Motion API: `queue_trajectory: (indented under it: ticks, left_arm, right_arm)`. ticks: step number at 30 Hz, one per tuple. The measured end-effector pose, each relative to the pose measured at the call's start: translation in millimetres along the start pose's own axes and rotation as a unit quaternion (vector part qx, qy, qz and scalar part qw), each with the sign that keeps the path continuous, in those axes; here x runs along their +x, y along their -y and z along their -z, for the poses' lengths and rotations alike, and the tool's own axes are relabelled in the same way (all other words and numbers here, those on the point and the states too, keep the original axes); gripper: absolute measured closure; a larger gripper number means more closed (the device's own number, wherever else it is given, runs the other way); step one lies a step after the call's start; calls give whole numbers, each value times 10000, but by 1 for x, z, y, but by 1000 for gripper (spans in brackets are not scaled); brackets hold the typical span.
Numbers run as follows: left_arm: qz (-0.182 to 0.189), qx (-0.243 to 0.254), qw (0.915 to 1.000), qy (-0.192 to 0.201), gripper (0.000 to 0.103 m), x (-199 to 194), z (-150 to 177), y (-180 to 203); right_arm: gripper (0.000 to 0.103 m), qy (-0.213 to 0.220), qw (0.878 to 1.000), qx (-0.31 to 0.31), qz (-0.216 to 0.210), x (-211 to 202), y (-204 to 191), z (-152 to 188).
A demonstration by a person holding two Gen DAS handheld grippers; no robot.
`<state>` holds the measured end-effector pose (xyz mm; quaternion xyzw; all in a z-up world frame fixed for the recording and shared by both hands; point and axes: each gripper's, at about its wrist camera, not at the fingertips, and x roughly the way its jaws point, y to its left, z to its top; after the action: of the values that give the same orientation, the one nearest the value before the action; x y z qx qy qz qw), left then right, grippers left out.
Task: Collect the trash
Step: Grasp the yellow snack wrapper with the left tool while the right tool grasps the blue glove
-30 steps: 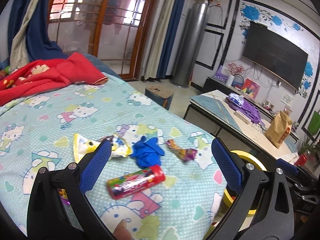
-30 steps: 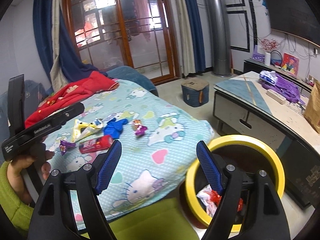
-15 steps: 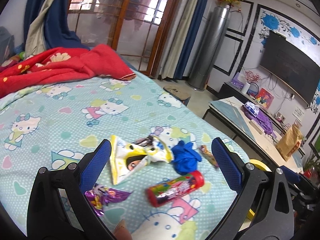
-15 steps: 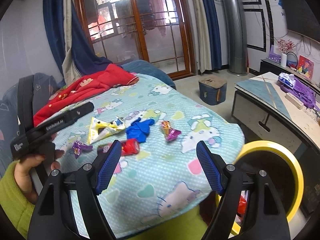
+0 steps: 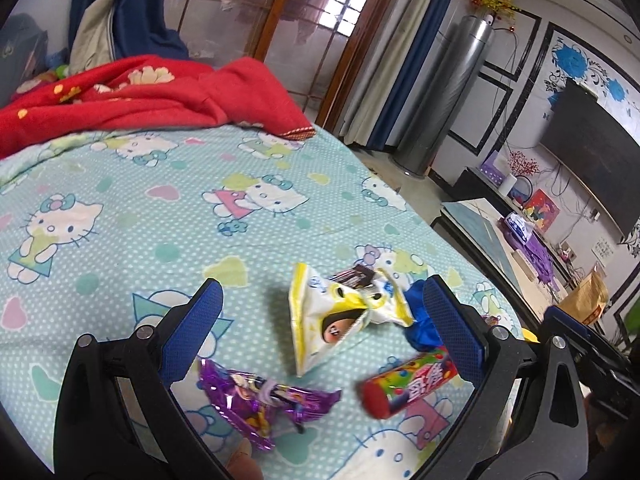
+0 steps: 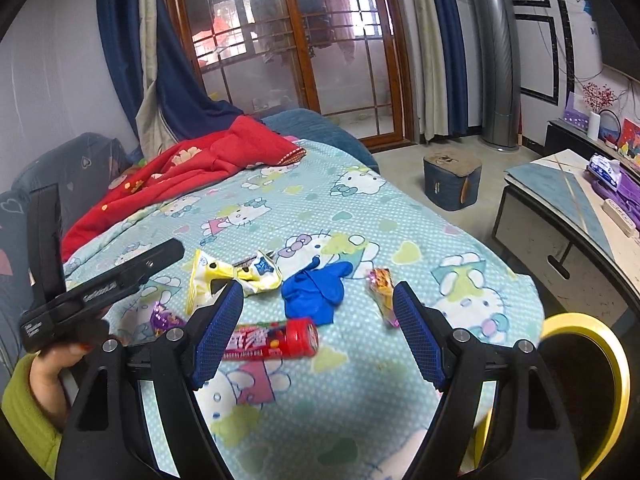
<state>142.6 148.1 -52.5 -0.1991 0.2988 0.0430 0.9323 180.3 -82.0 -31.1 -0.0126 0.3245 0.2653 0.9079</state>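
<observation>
Trash: I saw five pieces scattered on the bed, on its teal cartoon-cat sheet, near the corner closest to the bin.
Candy tube: the red candy tube lay on its side, the piece nearest my right tongs; in the left view the same tube showed just inside the right-hand blue pad.
Yellow wrapper: the crumpled yellow-and-white wrapper lay flat on the sheet, between my left pads in the picture but beyond their tips.
Purple wrapper: the purple foil wrapper lay low in the left view, close to the left-hand pad; I could not tell whether it touched.
Blue glove: the blue glove sat bunched beside the yellow wrapper, just past the tube.
Small wrapper: a small orange-and-pink wrapper lay apart from the glove, toward the bed's edge.
Left tongs: the left tongs were spread wide, gripping nothing, hovering over the wrappers.
Right tongs: the right tongs were likewise spread wide and empty above the sheet; the tube's end was hidden behind the left-hand pad, so contact was unclear.
Bin: the yellow-rimmed bin stood on the floor just off the bed's corner.
Blanket: a red blanket lay heaped at the far end of the bed, well apart from the trash.
</observation>
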Motion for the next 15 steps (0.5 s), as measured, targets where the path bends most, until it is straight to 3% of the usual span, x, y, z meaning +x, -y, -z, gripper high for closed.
queue_trajectory:
  ticks: [5,9,15]
  left_arm:
    - [109,-85,9998,-124,11,6,-1,-11]
    - [202,-120,9994,-257,26,14,2,-12]
    - [343,-7,9986,-411,35,26,5,-8]
  right_arm:
    - [29,-199,9998,19,-52,25,1,-8]
    - [34,-546,9980,268,-164,51,9,-10]
    - [39,-856,9955,343,-221,79,11,-4]
